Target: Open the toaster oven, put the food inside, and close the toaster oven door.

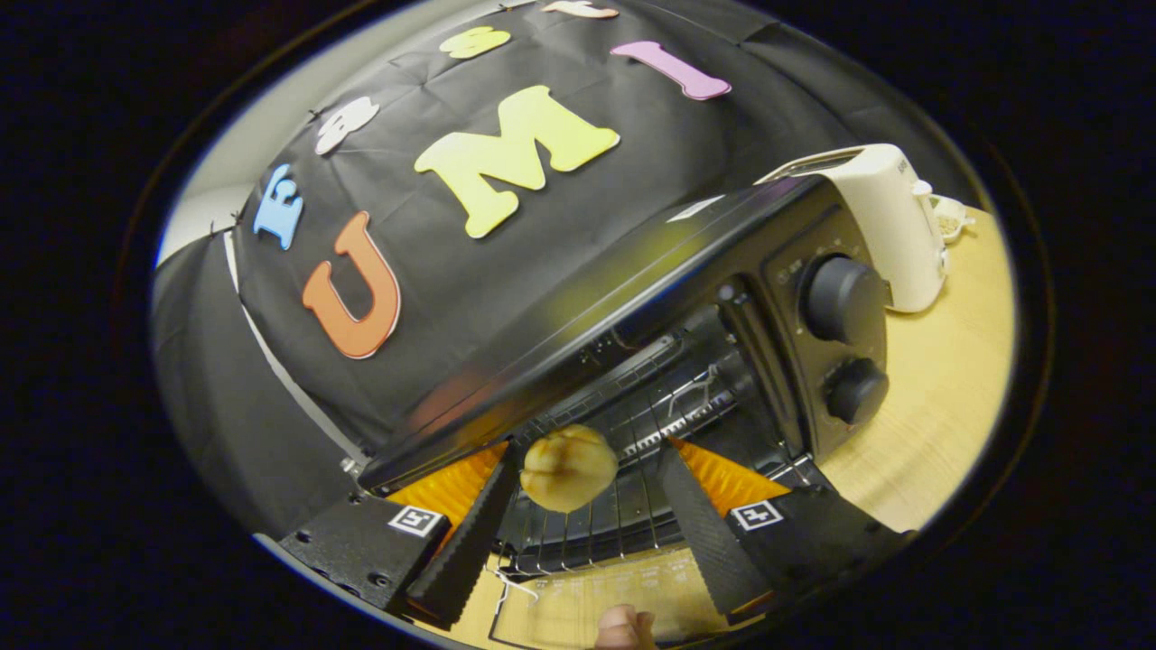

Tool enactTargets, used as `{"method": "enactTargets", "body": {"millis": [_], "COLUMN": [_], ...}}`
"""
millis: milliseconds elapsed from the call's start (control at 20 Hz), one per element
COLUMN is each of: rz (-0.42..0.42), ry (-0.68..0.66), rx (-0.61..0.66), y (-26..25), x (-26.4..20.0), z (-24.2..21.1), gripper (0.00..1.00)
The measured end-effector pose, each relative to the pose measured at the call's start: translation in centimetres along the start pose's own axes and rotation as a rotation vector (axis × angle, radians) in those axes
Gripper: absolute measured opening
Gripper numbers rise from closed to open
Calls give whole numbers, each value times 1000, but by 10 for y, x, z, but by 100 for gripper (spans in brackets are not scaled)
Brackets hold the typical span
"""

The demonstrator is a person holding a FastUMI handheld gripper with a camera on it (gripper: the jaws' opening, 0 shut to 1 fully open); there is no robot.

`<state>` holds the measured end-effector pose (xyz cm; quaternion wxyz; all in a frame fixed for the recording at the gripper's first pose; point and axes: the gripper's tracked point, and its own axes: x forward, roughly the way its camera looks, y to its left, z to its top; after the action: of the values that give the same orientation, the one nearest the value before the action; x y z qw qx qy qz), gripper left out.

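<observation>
Two fingers [470, 533] stand spread wide, and the bun [569, 468] sits in the gap between them near their tips, touching the left one's tip at most and well clear of the right. The gripper [587, 478] therefore holds nothing; the jaws are apart, not pinching. The bun appears to rest on the wire rack [623, 515] at the mouth of the oven [686, 298], whose door [587, 605] lies folded down below the fingers, glass up. That suits the task: the door is down to give a straight path in, and the food looks already let go on the rack, so the wide spread reads as a release rather than an approach. The tilt of the whole scene suggests the tool is held canted. Something like a fingertip [625, 627] shows at the door's near edge; its purpose is unclear. A white toaster [890, 226] stands beyond the oven on the table [939, 397]. Shutting the door seems to remain.
</observation>
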<state>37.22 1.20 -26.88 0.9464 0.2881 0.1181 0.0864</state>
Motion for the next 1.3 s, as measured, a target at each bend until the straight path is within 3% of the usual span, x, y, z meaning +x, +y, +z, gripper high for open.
{"method": "enactTargets", "body": {"millis": [400,650,1300], "rz": [-55,-123,-200], "ry": [29,76,405], "rx": [-177,-374,-443], "y": [1,-1,-20], "x": [-74,-111,-136], "z": [1,-20,-139], "gripper": [100,100,100]}}
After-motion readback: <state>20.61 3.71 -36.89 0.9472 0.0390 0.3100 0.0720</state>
